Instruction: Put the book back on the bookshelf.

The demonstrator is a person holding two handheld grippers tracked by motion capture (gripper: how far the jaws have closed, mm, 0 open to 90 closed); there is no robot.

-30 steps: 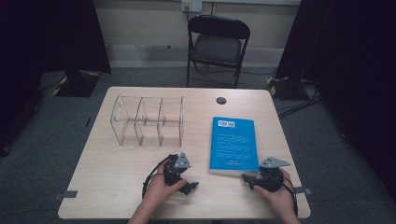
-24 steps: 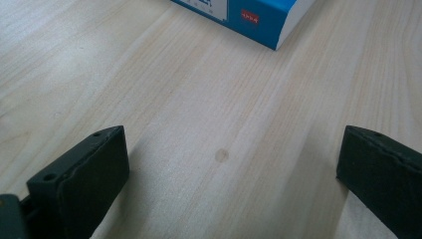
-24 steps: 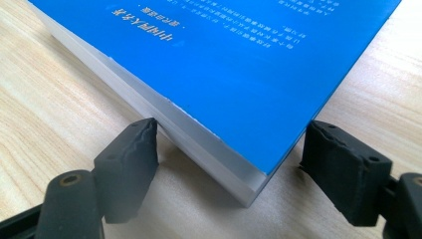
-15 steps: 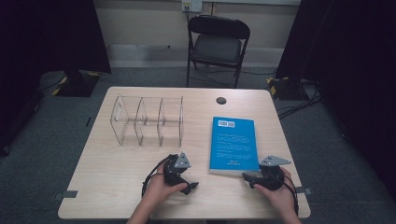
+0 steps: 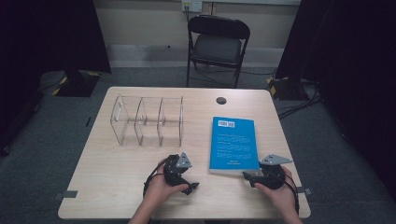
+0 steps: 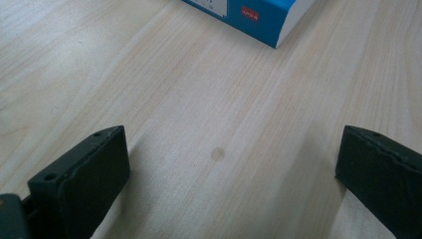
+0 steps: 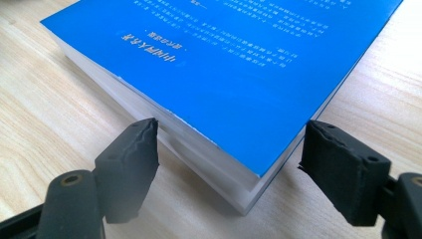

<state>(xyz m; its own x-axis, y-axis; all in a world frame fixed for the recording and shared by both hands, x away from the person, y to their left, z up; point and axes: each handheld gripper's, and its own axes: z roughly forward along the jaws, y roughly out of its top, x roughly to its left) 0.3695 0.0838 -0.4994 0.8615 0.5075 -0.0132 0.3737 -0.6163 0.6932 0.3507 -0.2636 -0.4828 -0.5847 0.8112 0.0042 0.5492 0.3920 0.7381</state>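
Thick blue paperback book (image 5: 233, 144) lying flat, back cover up, on the pale wooden table (image 5: 107, 172), right of the clear acrylic three-slot organizer (image 5: 147, 121). Probably fairly heavy and stiff as a block, though glossy cover looks slippery and pages could splay if pinched at one corner. Best bet: grab across the near edge or spine side, deep. Right gripper (image 7: 226, 149) spread wide, jaws straddling the book's near corner, not clamped yet. Left gripper (image 6: 231, 172) also gaping, low over bare table just beside the book, holding nothing. Both hands resting near the table's front edge.
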